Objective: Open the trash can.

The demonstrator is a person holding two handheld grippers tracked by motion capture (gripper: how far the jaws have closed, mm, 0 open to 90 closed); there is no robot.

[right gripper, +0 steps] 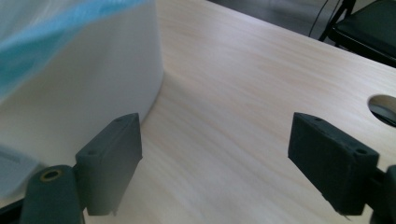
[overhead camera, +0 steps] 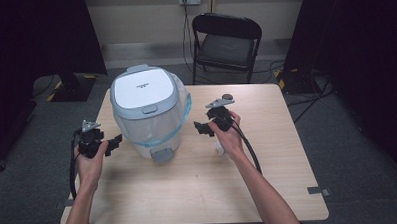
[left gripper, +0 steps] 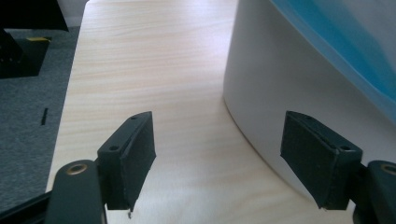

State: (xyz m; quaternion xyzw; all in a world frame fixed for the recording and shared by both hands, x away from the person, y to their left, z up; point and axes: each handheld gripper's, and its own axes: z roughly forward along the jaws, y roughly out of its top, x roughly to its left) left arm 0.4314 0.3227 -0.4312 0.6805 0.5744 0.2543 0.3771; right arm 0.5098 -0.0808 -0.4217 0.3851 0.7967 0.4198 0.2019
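white lidded bin [overhead camera: 149, 113] with a blue liner stands mid-counter [overhead camera: 199, 187]; left claw [overhead camera: 115, 141] and right claw [overhead camera: 199, 128] flank it, both spread and empty; best to approach level from each side and press evenly on the smooth walls

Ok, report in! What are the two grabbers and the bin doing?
Left gripper open, empty, beside the white bin. Right gripper open, empty, other side. Bin upright, lid shut, blue liner showing. Nothing in the way.
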